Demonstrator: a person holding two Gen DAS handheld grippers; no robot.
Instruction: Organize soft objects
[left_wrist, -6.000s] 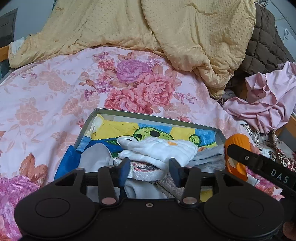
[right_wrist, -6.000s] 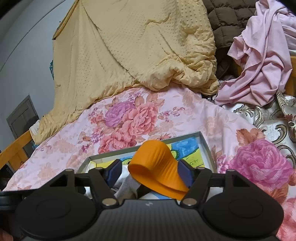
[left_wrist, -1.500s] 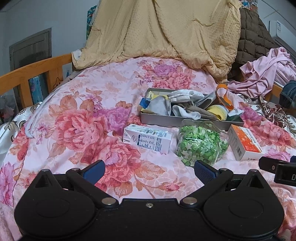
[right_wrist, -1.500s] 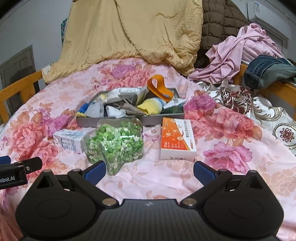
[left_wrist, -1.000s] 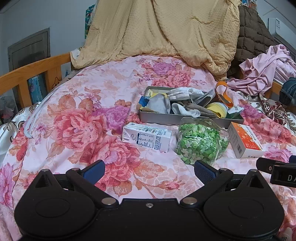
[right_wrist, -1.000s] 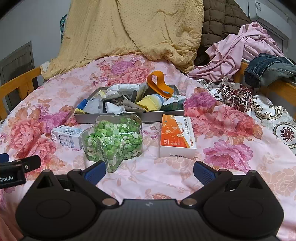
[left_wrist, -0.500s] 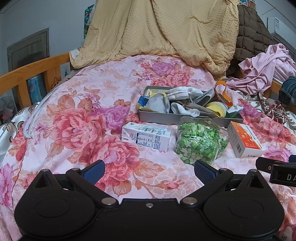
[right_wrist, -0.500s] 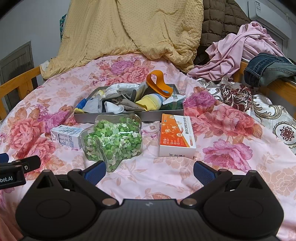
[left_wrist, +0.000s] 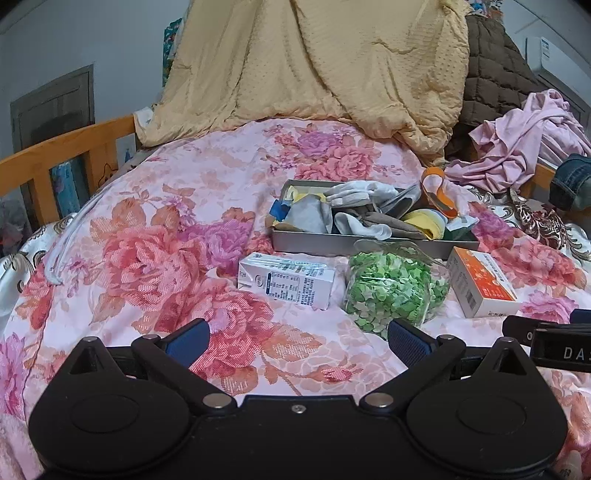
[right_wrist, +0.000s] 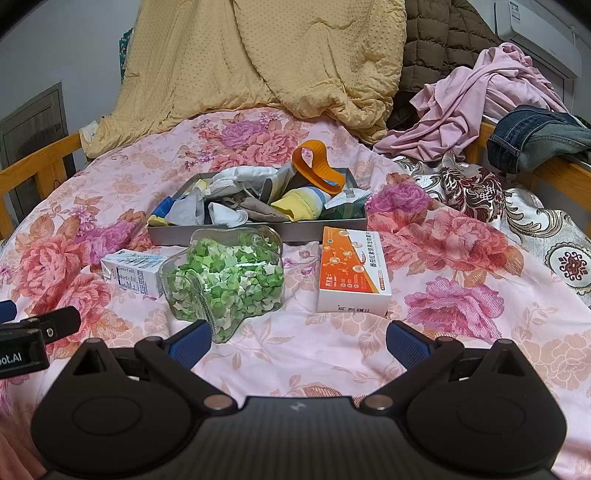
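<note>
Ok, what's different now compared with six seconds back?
Both claws let go and backed away from the tray: the left claw released the white cloth, the right claw released the orange strap. Both are open and empty. Over the last second and a half, nothing on the bed visibly shifted.

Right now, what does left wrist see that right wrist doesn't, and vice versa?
Only left wrist: the open left gripper, plus the right gripper's side at its right edge. Only right wrist: the open right gripper and the orange box's printed top face. Both: tray of soft items, star jar, milk carton.
</note>
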